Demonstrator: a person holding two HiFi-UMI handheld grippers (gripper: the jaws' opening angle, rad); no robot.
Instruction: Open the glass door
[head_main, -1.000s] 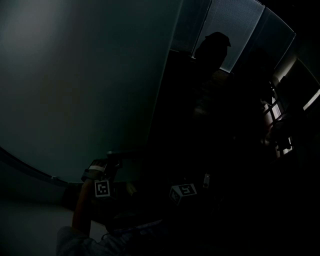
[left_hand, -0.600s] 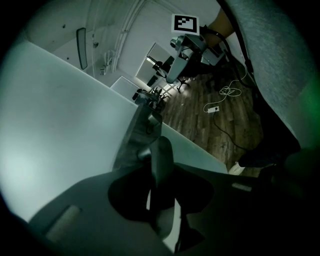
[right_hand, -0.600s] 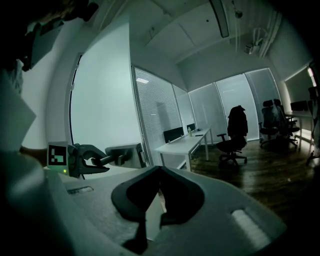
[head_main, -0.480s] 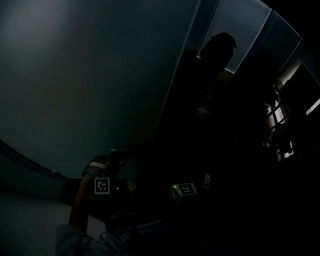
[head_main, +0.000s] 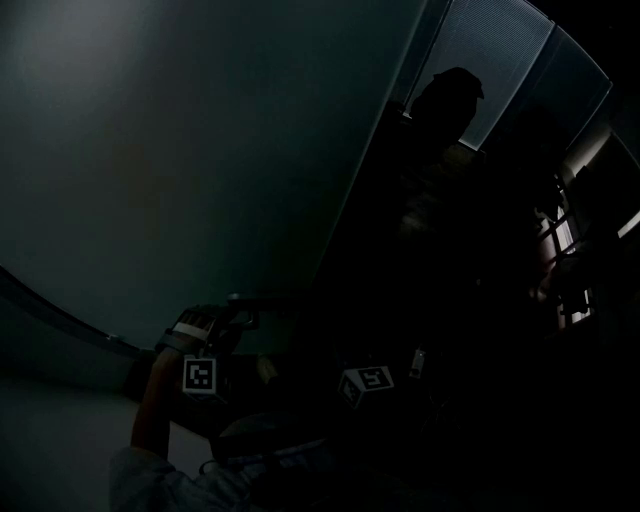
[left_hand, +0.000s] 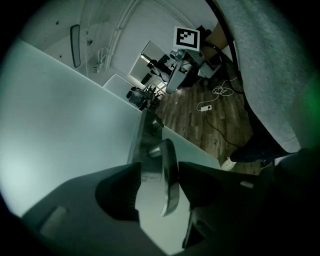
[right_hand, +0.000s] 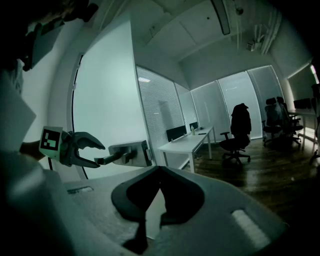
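**Left gripper released at door handle**

Left gripper (left_hand: 160, 169): jaws have just been opening and now stand wide, 1 on each side of the door handle (left_hand: 170, 192), not clamping it. The glass door (left_hand: 60, 125) carries that handle near its edge. Right gripper (right_hand: 157, 172): jaws together, empty, well apart from the handle.

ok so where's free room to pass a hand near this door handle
the glass door is bare beside the lever handle; wood floor between white desk and office chair is open. crowded at the handle: the left gripper, jaws just opening, straddles it.
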